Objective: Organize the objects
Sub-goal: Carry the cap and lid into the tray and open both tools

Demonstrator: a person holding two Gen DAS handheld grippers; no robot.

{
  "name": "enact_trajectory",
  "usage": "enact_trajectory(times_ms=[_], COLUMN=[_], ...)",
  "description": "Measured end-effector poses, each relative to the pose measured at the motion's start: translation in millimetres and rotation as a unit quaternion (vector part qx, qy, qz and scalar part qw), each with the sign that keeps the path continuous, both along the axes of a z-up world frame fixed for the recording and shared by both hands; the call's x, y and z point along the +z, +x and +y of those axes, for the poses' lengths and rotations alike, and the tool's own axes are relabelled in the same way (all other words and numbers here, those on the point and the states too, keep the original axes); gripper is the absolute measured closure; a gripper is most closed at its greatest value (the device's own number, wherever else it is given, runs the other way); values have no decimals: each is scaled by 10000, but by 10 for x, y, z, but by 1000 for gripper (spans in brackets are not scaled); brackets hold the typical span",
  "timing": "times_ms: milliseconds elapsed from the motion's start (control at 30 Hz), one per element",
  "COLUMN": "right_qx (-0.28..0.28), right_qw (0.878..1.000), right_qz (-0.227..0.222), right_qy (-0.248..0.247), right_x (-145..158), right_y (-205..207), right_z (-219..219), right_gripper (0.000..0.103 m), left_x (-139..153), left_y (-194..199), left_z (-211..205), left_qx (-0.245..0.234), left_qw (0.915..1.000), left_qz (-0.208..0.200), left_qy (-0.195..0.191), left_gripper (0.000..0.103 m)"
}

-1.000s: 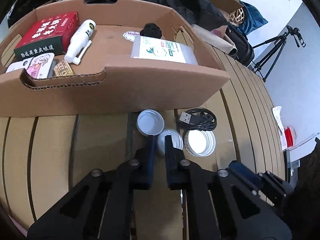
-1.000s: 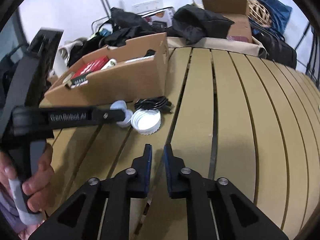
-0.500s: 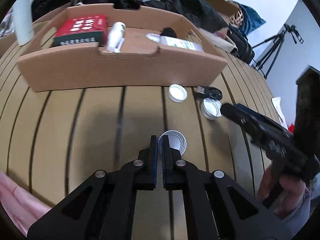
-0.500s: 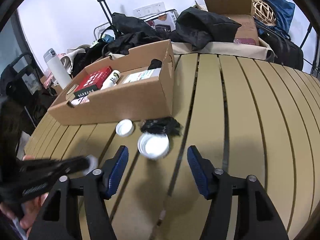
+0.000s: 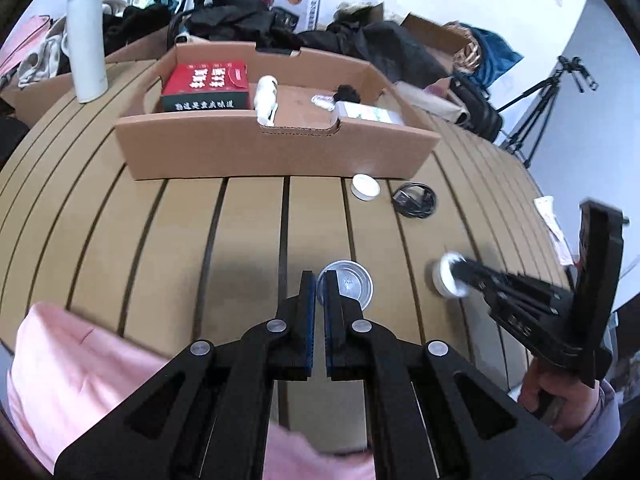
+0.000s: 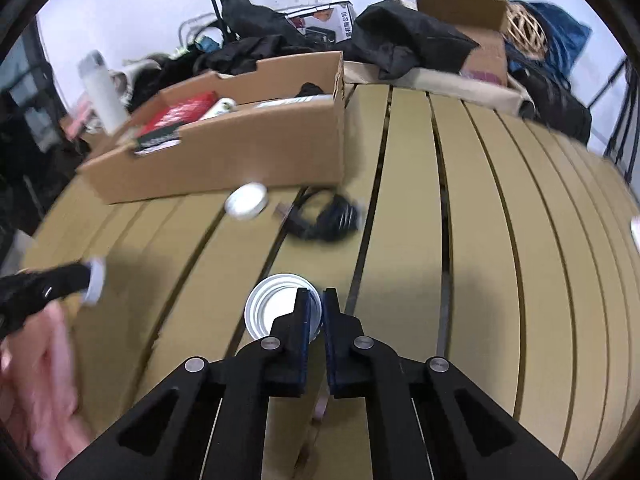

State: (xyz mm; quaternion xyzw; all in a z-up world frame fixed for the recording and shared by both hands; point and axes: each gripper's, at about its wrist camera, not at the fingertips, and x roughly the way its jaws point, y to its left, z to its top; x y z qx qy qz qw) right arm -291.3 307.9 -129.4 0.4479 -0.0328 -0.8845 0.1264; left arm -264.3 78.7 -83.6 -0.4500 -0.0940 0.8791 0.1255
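Left gripper (image 5: 320, 284) clamped on small lid's (image 5: 352, 284) rim | right gripper (image 6: 316, 304) clamped on bigger lid (image 6: 272, 304) | box (image 5: 280, 152) part-filled | third lid (image 5: 365, 187), cable (image 5: 416, 200) left on surface (image 5: 160, 240)

Both views look steeply down along their own black fingers onto the slatted table (image 5: 248, 240), close above it. The left-wrist view faces the cardboard box (image 5: 276, 152) head-on from its long side. The right-wrist view sees that box (image 6: 240, 152) obliquely, off to the left. Both share it.
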Motion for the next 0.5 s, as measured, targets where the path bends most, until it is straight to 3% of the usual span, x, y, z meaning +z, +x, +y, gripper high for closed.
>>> enact_trajectory(times_ms=[100, 267, 367, 500], right_qx=[-58, 42, 196, 320], right_qw=[9999, 9990, 9971, 9945], right_qz=[10, 356, 686, 917], right_qy=[-137, -261, -274, -380], right_x=[97, 509, 832, 1128], right_y=[273, 239, -35, -582], right_z=[82, 110, 9, -120], right_gripper=[96, 96, 96, 96], left_x=[29, 335, 668, 870], left_y=[83, -184, -625, -1293], left_z=[-80, -201, -268, -290], left_qx=[-27, -118, -160, -174], left_qw=[9998, 9993, 9987, 9987], left_qz=[-99, 66, 412, 314], left_qy=[159, 357, 266, 357], left_gripper=[103, 103, 103, 103])
